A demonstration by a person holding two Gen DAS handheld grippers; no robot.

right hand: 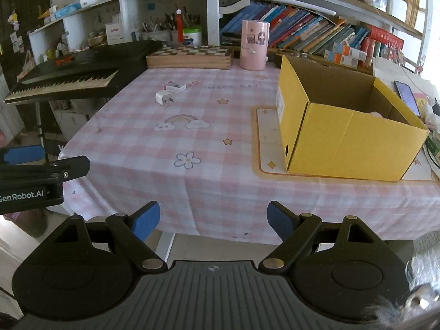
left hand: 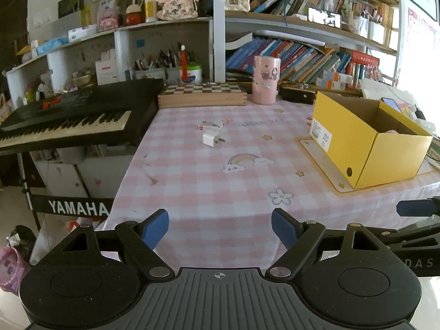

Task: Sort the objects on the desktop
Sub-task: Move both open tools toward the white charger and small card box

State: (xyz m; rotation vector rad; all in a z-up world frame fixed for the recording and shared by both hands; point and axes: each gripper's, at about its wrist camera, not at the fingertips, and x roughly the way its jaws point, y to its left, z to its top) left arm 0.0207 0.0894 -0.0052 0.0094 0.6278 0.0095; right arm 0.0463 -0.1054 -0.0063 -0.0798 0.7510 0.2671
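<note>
Two small items remain on the tablecloth [left hand: 220, 181], well apart from the yellow box [right hand: 343, 137].
Left gripper [left hand: 220, 227] and right gripper [right hand: 213, 220]: jaws wide, empty. Charger plug [left hand: 211, 139]: likely light, rigid, smooth; grip the flat sides, clear of the prongs. Small carton [right hand: 173, 86] just beyond: probably crushable.

A wide stretch of the pink-checked cloth-covered counter [left hand: 209, 181] lies bare across the centre and lower frame, ahead of both spread-fingered tools. At right, an open yellow cardboard box [right hand: 349, 126] walls off that side. A black electronic keyboard [left hand: 68, 118] borders the left edge. Across the back, a wooden chessboard case [left hand: 202, 95] and pink cylindrical holder [left hand: 265, 79] stand before crowded bookshelves [left hand: 302, 55]. A small white plug adapter [left hand: 211, 139] and small white packet [left hand: 210, 125] sit mid-counter, just apart.
</note>
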